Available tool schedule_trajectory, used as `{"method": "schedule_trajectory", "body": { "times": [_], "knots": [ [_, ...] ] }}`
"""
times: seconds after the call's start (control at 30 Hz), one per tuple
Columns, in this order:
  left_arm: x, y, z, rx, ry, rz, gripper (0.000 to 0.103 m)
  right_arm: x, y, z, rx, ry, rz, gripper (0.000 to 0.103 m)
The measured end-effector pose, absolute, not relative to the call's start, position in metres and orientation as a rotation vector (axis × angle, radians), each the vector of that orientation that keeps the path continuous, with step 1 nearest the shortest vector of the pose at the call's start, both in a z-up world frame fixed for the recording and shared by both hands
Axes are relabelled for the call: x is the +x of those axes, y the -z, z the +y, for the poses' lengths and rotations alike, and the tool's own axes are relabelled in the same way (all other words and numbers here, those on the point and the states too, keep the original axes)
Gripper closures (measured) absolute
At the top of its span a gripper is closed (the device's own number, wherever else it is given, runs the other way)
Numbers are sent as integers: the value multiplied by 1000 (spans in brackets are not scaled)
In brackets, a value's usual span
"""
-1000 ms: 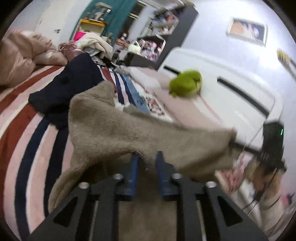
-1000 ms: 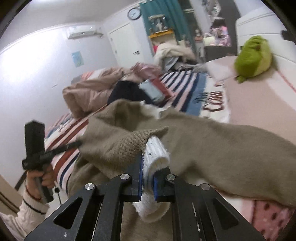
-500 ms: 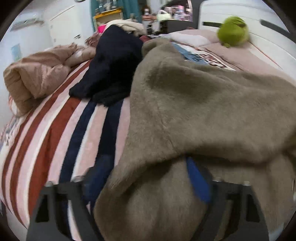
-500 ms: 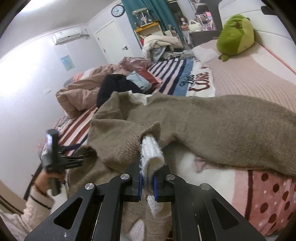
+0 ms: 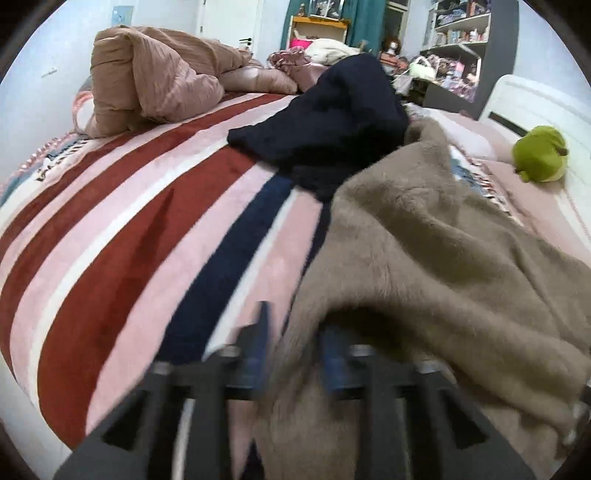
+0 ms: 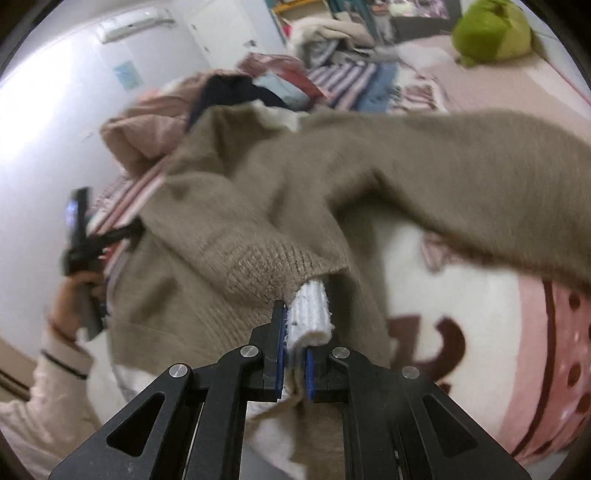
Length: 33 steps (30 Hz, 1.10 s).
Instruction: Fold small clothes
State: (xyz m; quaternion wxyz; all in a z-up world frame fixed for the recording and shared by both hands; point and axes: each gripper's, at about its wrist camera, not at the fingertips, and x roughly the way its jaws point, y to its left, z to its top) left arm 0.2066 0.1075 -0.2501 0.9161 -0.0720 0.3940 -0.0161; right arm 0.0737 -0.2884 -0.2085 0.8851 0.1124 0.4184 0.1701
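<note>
My right gripper (image 6: 295, 332) is pinching the brown sweater (image 6: 406, 177) by its white cuff (image 6: 310, 314). My left gripper (image 5: 291, 354) has jaws spread w/ sweater fabric between. Sweater's on the bed's (image 5: 147, 240) near edge.

pale walls (image 5: 33, 70), striped bed (image 5: 110, 229), cluttered shelves (image 5: 458, 37), possibly teal curtain (image 5: 360, 18)

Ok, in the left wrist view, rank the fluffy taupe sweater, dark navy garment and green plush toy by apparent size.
1. Fluffy taupe sweater, though nearness to the camera inflates it.
2. Dark navy garment.
3. Green plush toy, farthest away.
</note>
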Motion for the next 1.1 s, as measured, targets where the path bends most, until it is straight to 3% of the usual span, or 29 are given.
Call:
{"method": "schedule_trajectory", "body": {
  "times": [0.03,0.17,0.23,0.27,0.3,0.4,0.57,0.77,1.03,1.07,1.1],
  "knots": [
    [200,245,109,-149,42,795,51,74,212,-292,263,-366,878,99],
    [166,210,112,-197,86,724,37,72,204,-297,252,-366,881,93],
    [149,188,109,-217,117,673,28,67,193,-307,278,-381,844,76],
    [142,180,106,-221,131,656,23,61,185,-317,312,-384,805,61],
    [138,173,103,-226,143,644,22,57,179,-326,335,-378,774,53],
    [126,153,89,-252,200,612,21,42,168,-362,367,-284,702,50],
    [110,136,57,-259,293,585,19,21,191,-439,484,-60,671,35],
    [102,133,17,-217,351,604,13,11,241,-502,701,22,639,33],
    [109,133,-2,-205,346,614,13,40,249,-526,735,10,492,34],
    [110,133,-2,-202,340,615,13,41,248,-528,741,22,485,37],
    [112,134,-2,-199,334,616,13,42,247,-528,747,40,479,51]
  ]
}}
